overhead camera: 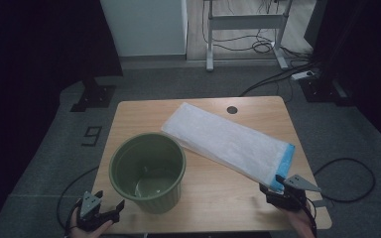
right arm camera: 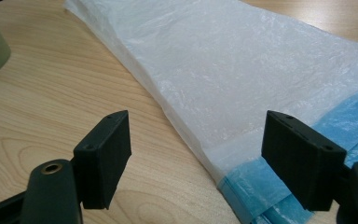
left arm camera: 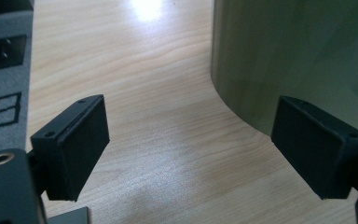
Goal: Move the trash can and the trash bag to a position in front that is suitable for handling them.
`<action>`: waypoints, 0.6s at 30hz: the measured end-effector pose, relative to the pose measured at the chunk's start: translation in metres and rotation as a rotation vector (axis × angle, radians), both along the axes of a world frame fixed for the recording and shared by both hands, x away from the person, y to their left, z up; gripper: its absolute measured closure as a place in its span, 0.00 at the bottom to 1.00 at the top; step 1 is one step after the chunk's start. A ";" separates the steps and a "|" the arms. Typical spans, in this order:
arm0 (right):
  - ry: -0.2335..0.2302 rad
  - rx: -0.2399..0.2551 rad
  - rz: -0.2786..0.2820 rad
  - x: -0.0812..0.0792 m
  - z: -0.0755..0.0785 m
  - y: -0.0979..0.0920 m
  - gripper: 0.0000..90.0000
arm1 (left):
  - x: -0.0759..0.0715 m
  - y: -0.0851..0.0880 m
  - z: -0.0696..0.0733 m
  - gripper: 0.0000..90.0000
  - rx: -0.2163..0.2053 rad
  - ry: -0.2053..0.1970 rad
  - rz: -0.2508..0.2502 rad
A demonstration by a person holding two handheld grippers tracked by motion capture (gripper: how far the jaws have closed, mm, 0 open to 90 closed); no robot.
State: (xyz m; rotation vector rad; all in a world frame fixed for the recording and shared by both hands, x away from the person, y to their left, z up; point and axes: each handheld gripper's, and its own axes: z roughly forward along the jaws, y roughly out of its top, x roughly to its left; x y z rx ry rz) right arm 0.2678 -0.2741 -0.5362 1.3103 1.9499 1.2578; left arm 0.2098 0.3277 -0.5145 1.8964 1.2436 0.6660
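At the near right corner of the table (overhead camera: 144, 111), my right gripper (right arm camera: 196, 154) sits with its jaws spread wide and nothing between them, just short of the blue-banded end of the folded white bag (right arm camera: 242, 70). That bag lies flat and slantwise across the tabletop, its far end near the rim of the green bin (overhead camera: 148, 171), which stands upright toward the near left. My left gripper (left arm camera: 191, 149) waits low beside the bin's wall, jaws likewise spread and pinching nothing.

The work looks to me like lining the bin with the bag, and the step in hand is taking hold of the bag's blue end. To do it well I would slide one jaw under the edge instead of pressing down on top, since thin plastic lying flat gives little to bite. I should catch only the top layer if I can, so the mouth will open later. My left should steady the bin at its wall.

Which edge of the bag is the open one I cannot make out. How many folds lie in it is unclear too. The bin's inside is dim; something pale shows at the bottom, perhaps a reflection.
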 end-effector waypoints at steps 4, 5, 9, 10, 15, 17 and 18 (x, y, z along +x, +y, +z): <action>-0.014 0.003 -0.010 0.000 0.003 0.000 0.26 | -0.009 0.003 0.000 0.11 -0.021 -0.015 -0.037; -0.013 0.006 -0.013 0.000 0.003 0.000 0.26 | -0.009 0.003 0.000 0.11 -0.021 -0.015 -0.037; -0.016 0.005 -0.027 0.000 0.004 -0.003 0.27 | -0.019 -0.003 -0.001 0.11 0.003 -0.010 -0.129; -0.014 0.004 -0.027 0.001 0.003 -0.003 0.27 | -0.020 -0.009 -0.002 0.11 0.017 -0.003 -0.186; -0.006 -0.004 -0.028 0.005 0.001 -0.002 0.27 | -0.019 -0.031 0.000 0.09 0.047 -0.013 -0.303; -0.010 -0.011 -0.024 0.006 0.002 -0.002 0.27 | -0.015 -0.037 0.001 0.10 0.032 -0.019 -0.355; -0.010 -0.014 -0.024 0.006 0.002 -0.002 0.27 | -0.012 -0.040 0.001 0.11 0.026 -0.019 -0.387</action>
